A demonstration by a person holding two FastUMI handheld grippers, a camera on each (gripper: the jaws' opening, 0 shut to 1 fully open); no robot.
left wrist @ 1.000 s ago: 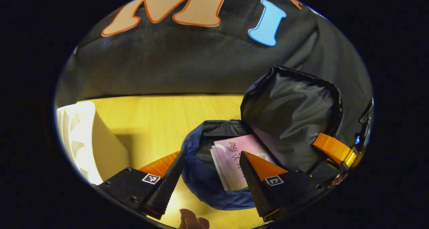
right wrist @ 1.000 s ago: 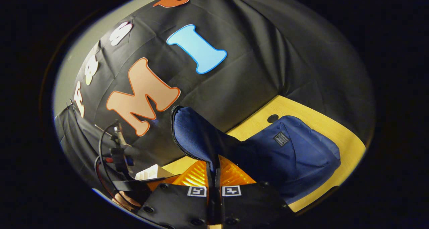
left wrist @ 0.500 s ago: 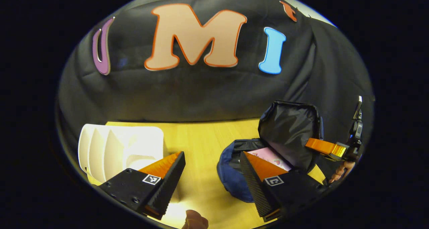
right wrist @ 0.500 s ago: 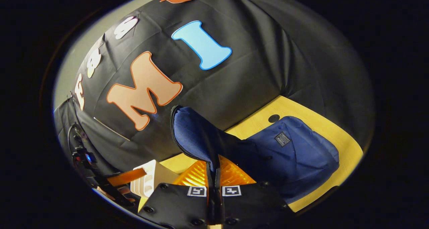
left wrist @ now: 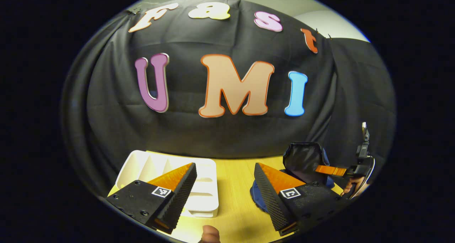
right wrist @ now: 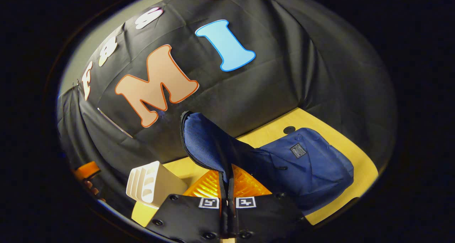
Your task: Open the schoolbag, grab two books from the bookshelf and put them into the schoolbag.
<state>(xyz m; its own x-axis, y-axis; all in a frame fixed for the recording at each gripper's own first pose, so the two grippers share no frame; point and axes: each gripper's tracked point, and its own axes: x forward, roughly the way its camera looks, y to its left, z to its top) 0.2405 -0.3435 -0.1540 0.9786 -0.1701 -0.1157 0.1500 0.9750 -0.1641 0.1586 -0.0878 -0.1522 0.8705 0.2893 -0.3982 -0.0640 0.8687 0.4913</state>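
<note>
In the left gripper view the left tool hangs with its fingers wide apart over bare desk, whose far edge meets the black cloth wall. The white bookshelf lies at 9 o'clock and the blue schoolbag at 3 o'clock. In the right gripper view the right tool is clamped on the schoolbag's raised flap, the bag's body toward 2 o'clock.

Yellow wooden table, white bookshelf lying on it, blue schoolbag alongside
</note>
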